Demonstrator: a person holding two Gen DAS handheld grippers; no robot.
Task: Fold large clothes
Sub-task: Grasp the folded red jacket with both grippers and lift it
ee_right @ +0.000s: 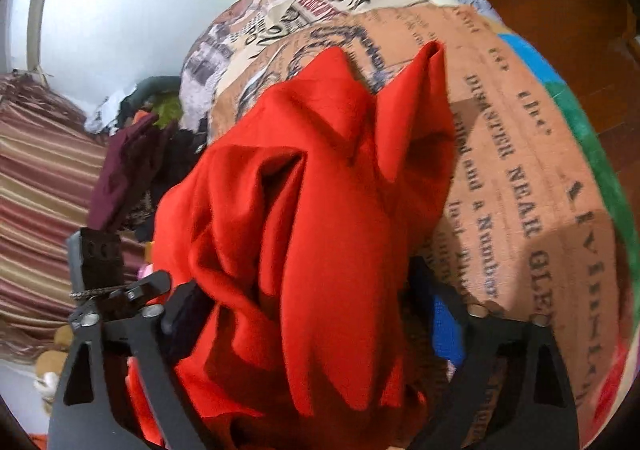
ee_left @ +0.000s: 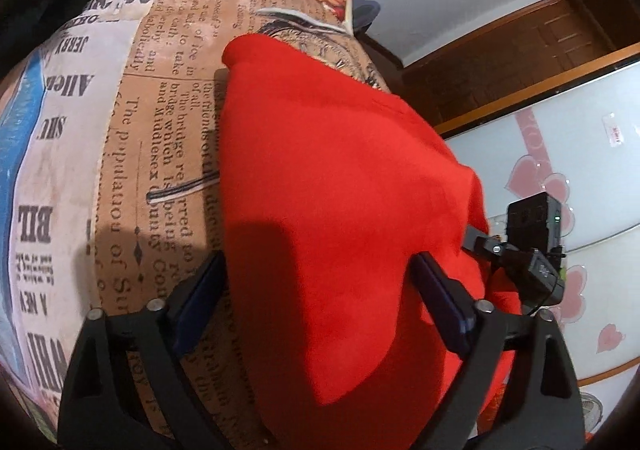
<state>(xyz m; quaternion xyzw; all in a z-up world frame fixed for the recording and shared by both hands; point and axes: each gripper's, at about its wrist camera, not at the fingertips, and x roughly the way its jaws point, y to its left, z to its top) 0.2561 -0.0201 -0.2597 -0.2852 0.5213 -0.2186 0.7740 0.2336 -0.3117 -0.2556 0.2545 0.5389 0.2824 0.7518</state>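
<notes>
1. We were in the middle of folding the red garment [ee_left: 340, 210] on the newspaper-print bedspread [ee_left: 160, 130].
2. Our left gripper [ee_left: 320, 290] had its fingers wide apart around the cloth.
3. Our right gripper [ee_right: 304, 314] looked open too, with bunched cloth between.
4. Next we needed to pinch an edge and smooth it.
5. The garment ran long, pointing away from us.

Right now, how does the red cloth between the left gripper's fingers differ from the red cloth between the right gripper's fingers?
The red fabric garment at the left gripper lies smooth, nearly creaseless; at the right gripper the same garment is bunched in deep folds. The left view shows one rounded corner far off; the right shows two pointed peaks. Shared: both pairs of fingers stand wide apart with cloth between, over the newspaper-print bedspread.
</notes>
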